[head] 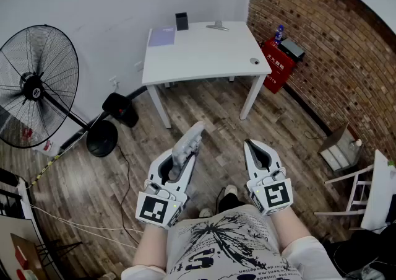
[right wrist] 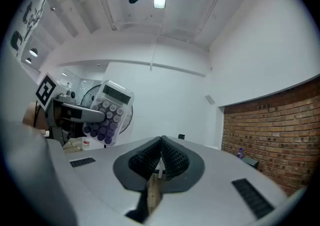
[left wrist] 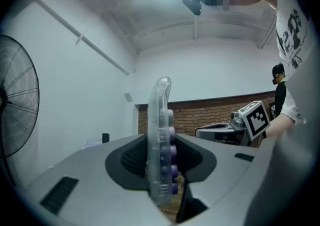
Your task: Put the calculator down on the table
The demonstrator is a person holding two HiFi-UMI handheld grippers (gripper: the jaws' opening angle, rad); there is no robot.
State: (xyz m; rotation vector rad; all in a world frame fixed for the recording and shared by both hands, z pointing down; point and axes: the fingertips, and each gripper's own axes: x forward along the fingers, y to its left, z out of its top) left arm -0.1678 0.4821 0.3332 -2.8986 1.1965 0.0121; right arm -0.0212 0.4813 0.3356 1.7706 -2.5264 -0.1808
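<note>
The calculator (head: 189, 145) is a clear-cased one with purple keys. It stands on edge between the pads of my left gripper (head: 184, 156), which is shut on its lower end. In the left gripper view the calculator (left wrist: 161, 145) sticks up edge-on between the jaws. The right gripper view shows its key face (right wrist: 109, 112) off to the left. My right gripper (head: 250, 144) is held level beside it, shut, with nothing between its fingers (right wrist: 161, 142). Both are held over the wooden floor, short of the white table (head: 204, 56) ahead.
On the table lie a purple sheet (head: 162, 37), a black box (head: 181, 21) and a small round thing (head: 254, 61). A standing fan (head: 37, 87) is at the left. A red box (head: 277, 62) sits by the brick wall, and a white chair (head: 365, 192) at the right.
</note>
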